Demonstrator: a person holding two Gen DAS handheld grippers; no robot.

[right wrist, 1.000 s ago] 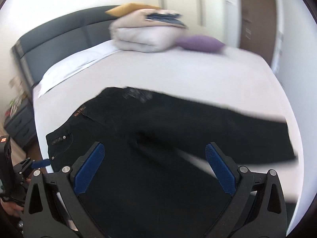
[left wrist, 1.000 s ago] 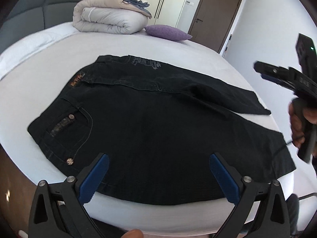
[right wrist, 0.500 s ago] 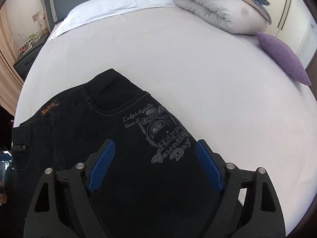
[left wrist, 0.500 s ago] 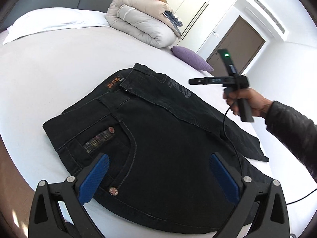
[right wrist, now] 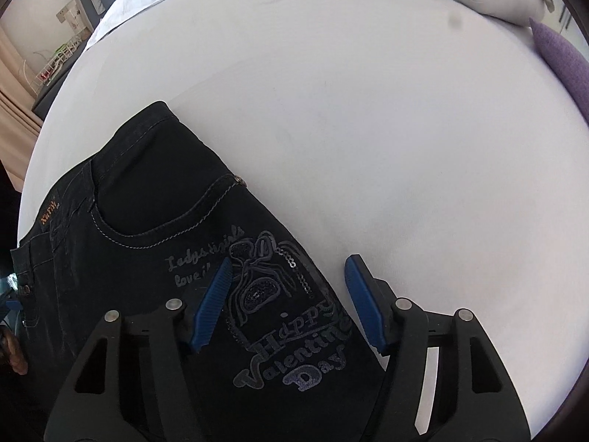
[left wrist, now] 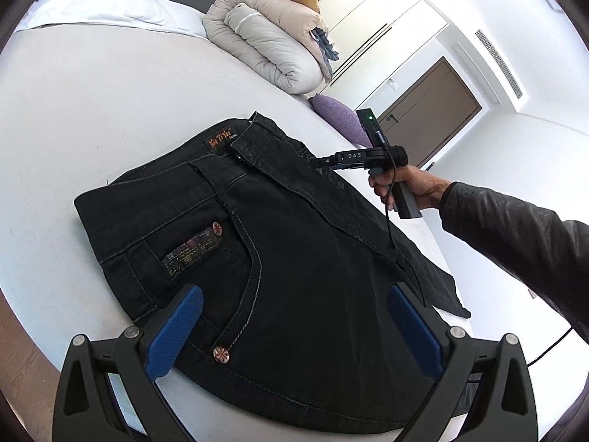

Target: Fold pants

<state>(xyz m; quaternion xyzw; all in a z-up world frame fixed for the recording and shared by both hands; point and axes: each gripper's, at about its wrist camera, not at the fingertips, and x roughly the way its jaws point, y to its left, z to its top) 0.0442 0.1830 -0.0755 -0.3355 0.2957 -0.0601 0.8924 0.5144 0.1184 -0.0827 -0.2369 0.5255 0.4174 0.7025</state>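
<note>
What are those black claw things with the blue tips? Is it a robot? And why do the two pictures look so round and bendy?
It isn't a robot. A person holds a gripper in each hand, like big tongs with two blue-padded fingers. Each one carries a small camera looking along its fingers, and its wide lens bends the picture.

One picture comes from the left gripper. Its fingers are wide apart above black pants lying on a white bed. It holds nothing. Farther off you see the person's right hand and dark sleeve, pointing the other tool at the pants.

The other picture comes from the right gripper. It looks down at the far edge of the pants, where it says "Happy Valentine Day". Its jaws are closing around that edge but have not pinched it yet.

A rolled quilt and a purple pillow sit farther back.
</note>
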